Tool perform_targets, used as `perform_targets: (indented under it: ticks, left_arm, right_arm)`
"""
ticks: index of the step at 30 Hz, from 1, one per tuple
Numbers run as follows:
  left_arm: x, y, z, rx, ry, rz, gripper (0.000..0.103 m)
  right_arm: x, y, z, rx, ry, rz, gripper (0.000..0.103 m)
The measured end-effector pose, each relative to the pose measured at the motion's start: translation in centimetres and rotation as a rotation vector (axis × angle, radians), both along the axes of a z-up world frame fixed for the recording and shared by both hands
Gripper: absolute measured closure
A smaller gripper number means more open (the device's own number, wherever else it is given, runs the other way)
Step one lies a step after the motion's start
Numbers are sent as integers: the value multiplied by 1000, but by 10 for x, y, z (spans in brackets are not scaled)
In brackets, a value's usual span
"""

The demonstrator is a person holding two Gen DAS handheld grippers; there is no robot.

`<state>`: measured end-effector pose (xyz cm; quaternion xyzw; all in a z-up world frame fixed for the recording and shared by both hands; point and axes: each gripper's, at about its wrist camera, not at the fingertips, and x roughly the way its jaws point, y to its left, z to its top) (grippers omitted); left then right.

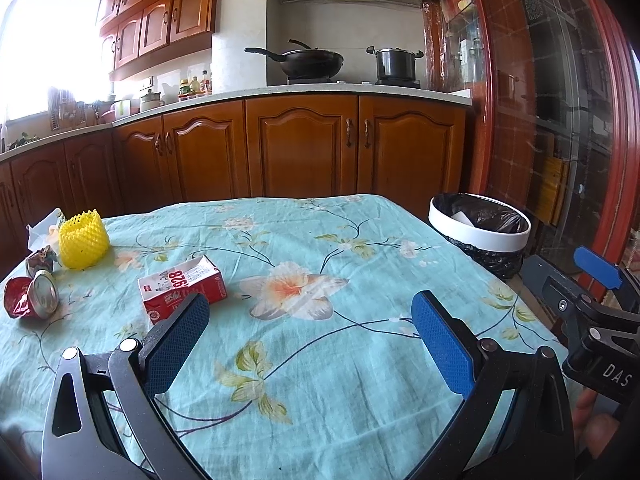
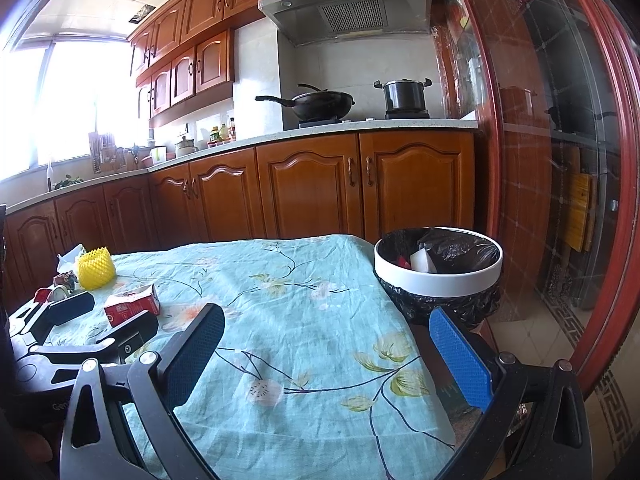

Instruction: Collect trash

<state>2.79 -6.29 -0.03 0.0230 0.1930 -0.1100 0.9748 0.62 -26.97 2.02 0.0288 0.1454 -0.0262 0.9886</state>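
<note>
A red and white carton [image 1: 182, 288] lies on the flowered table, just beyond my left gripper's left finger. Further left lie a crushed red can [image 1: 34, 294], a yellow foam net [image 1: 83, 239], a crumpled wrapper [image 1: 40, 260] and white paper [image 1: 42, 228]. My left gripper [image 1: 308, 328] is open and empty above the cloth. My right gripper [image 2: 328, 340] is open and empty over the table's right edge. The white-rimmed bin [image 2: 438, 270] with a black liner stands just beyond it, holding some trash. The carton [image 2: 132, 305] and net [image 2: 96, 268] show at left.
The table carries a teal flowered cloth [image 1: 320, 360]. Wooden kitchen cabinets [image 1: 304, 144] stand behind it, with a wok and pot on the stove. A red-framed glass door [image 2: 560, 160] is at right. The left gripper [image 2: 80, 324] shows in the right wrist view.
</note>
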Motion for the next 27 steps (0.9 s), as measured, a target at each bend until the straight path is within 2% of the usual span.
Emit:
perform_targets:
  ticks: [27]
  left_arm:
    - [7, 3, -1, -19, 29, -16, 0]
  right_arm:
    - [7, -11, -4, 22, 24, -7, 0]
